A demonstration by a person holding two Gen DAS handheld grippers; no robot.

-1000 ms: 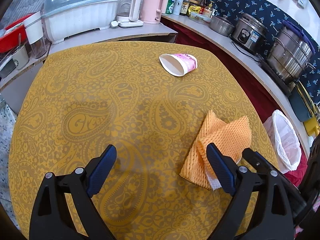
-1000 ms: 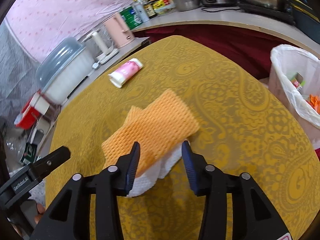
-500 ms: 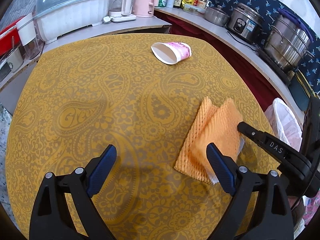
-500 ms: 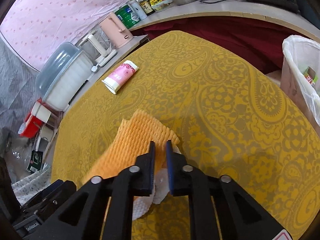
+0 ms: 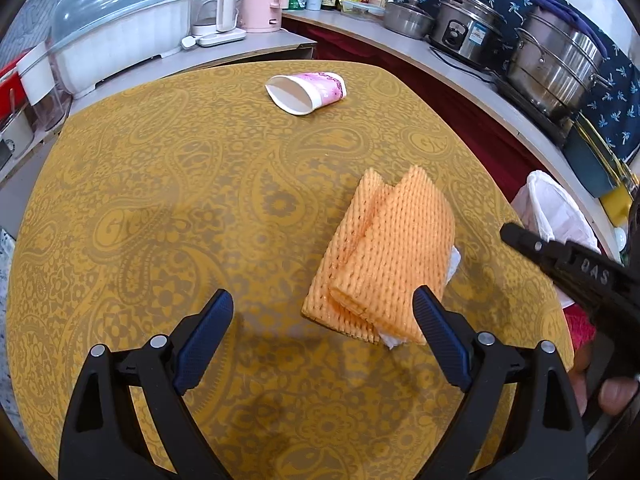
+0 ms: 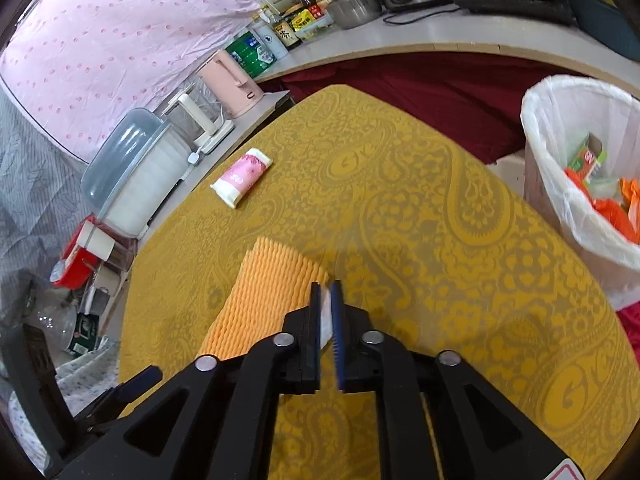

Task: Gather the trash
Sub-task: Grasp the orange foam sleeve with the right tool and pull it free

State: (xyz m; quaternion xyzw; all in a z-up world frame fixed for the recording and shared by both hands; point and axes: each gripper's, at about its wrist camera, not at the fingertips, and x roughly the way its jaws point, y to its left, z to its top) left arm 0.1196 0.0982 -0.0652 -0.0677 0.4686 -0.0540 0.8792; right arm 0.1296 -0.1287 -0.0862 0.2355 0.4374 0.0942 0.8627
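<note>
Trash waits on the yellow paisley table (image 5: 160, 184): orange foam netting (image 5: 384, 256) near the 4 o'clock edge and a pink paper cup (image 5: 306, 92) tipped on its side toward 12 o'clock. Beyond the table's 3 o'clock edge stands a bin lined with a white bag (image 6: 560, 184), already holding orange scraps and a small carton; its right side is cut off in the right wrist view. White paper beneath the netting shows only as slivers, and how far it reaches is hard to tell. From the left wrist view, the right gripper (image 6: 326, 300) enters from 3 o'clock with only one black finger visible; its own camera shows the jaws pinched on the white paper at the netting's edge. The left gripper (image 5: 324, 312) hovers at 6 o'clock, spread wide and holding nothing, its right finger overlapping the netting's near corner.
</note>
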